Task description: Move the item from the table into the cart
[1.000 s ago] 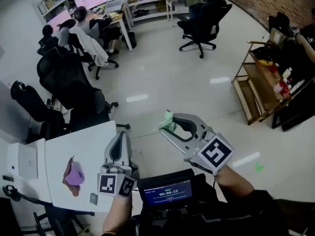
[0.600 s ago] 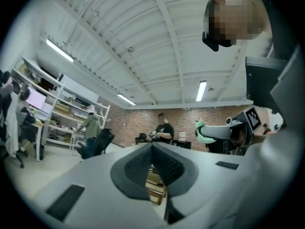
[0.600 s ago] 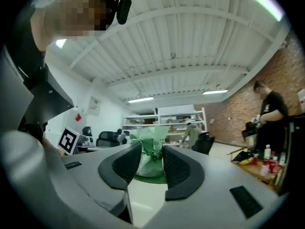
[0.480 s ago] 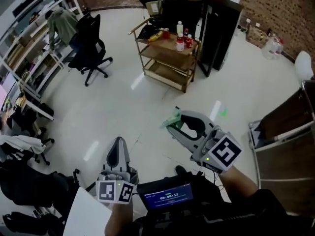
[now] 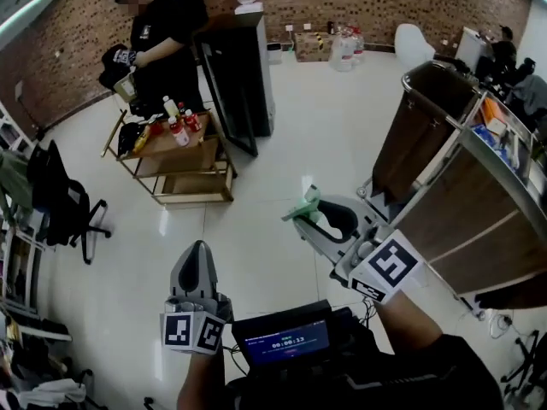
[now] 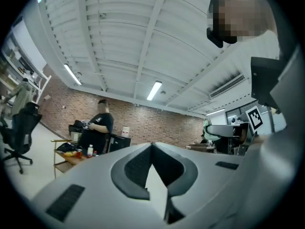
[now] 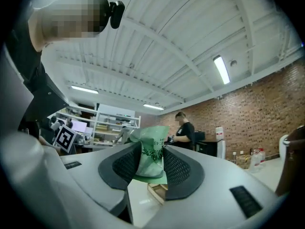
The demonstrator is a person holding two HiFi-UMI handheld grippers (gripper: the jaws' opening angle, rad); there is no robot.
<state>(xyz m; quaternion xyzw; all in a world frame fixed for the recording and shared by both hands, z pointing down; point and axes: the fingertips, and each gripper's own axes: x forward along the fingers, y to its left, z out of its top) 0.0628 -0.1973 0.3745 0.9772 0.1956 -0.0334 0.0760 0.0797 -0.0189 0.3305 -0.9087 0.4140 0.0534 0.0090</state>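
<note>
A green packet (image 5: pixel 304 206) with dark print sits pinched in my right gripper (image 5: pixel 301 214), held in the air over the white floor just left of the cart (image 5: pixel 413 148). In the right gripper view the green packet (image 7: pixel 151 157) fills the gap between the two ribbed pads of the right gripper (image 7: pixel 150 162). The cart is brown-sided with a metal rim, and several items lie in its top. My left gripper (image 5: pixel 197 250) hangs lower left, jaws together and holding nothing. The left gripper (image 6: pixel 151 146) shows its tips meeting in its own view.
A wooden trolley (image 5: pixel 175 156) with bottles stands at the left. A tall black cabinet (image 5: pixel 239 75) is beside it, and a person in black (image 5: pixel 162 37) stands behind it. A black office chair (image 5: pixel 60 203) is at the far left. A brick wall runs along the back.
The view has swung from the desks and table, past the trolley, round to the brick wall and the cart. The right gripper keeps the green packet; the left stays shut.
</note>
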